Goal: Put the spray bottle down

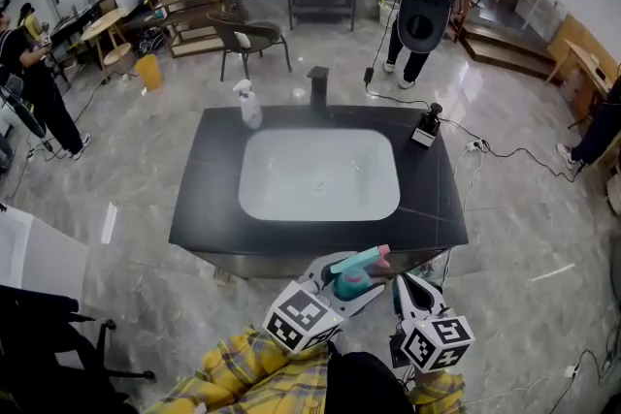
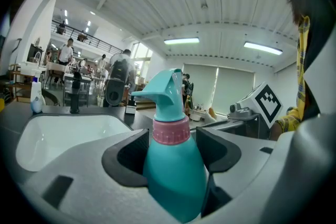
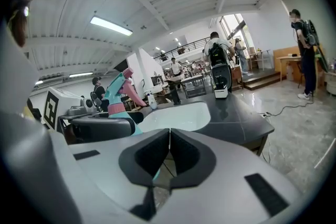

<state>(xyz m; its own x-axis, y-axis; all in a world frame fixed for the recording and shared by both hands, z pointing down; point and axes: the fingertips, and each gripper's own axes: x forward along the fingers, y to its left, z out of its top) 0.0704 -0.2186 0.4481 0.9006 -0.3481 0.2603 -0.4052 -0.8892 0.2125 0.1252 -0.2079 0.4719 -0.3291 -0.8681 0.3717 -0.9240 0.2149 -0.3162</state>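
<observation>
At the lower middle of the head view, the left claw (image 1: 347, 286) grips a teal plastic spray bottle with a pink collar (image 1: 353, 277). It holds the bottle in the air just short of the near edge of the black stone surface (image 1: 209, 199). In the left gripper view the claw's two dark pads press on the bottle's shoulders just under the pink ring. There the bottle (image 2: 173, 165) stands upright at mid-frame, its nozzle pointing toward the left of the frame.

The right claw (image 1: 415, 294) sits just right of it in the head view. In the right gripper view, this claw (image 3: 169, 150) has its jaws closed together with nothing between them.

A white rounded basin (image 1: 320, 175) is sunk into the middle of the surface. At the far edge, upper middle of the frame, stands a black faucet (image 1: 317, 84). A pale translucent spray bottle (image 1: 248, 104) stands left of it. A small black-and-white device (image 1: 425, 126) sits at the surface's upper right corner.
</observation>
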